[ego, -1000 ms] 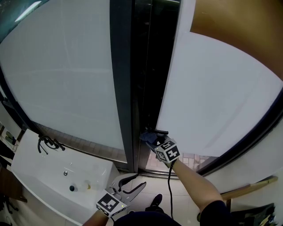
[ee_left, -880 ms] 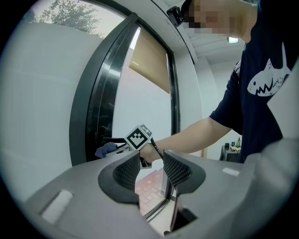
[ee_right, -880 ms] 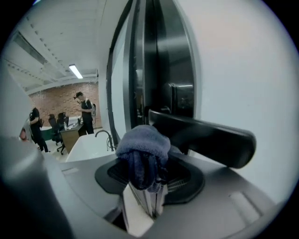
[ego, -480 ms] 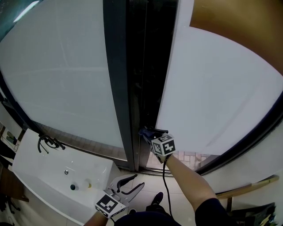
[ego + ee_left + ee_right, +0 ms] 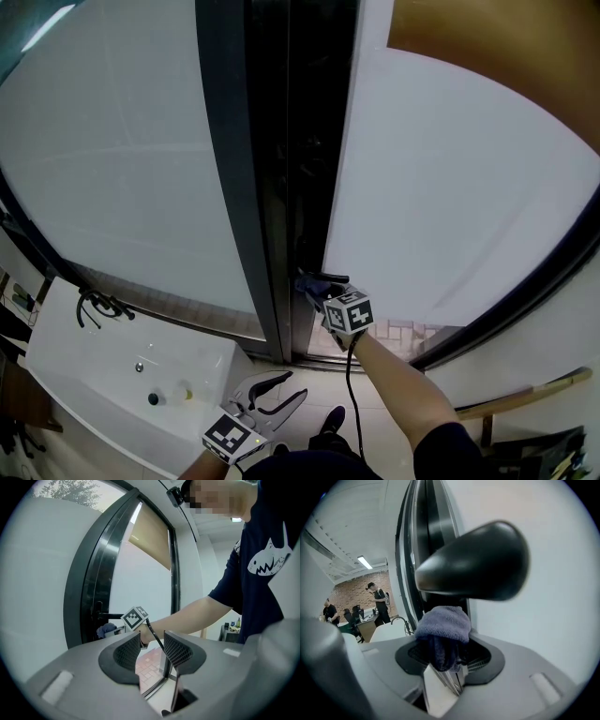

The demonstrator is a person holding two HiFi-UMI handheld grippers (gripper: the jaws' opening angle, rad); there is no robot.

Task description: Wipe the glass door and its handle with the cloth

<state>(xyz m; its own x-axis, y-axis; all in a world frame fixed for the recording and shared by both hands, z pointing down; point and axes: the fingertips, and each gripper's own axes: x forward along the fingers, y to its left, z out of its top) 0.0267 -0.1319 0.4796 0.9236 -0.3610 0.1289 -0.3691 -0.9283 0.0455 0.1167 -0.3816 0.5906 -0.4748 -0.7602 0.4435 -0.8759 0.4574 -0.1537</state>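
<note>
Right tongs, clamped on the blue-grey cloth, have edged in just beneath the door handle; handle wiping seems underway. Left tongs gape empty, well below the handle.

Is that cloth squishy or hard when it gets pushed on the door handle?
Probably squishy: the cloth bunches into a soft rounded lump in the right hand-held gripper. Its fuzzy weave should drag on the smooth black handle rather than slip. It looks light.
</note>
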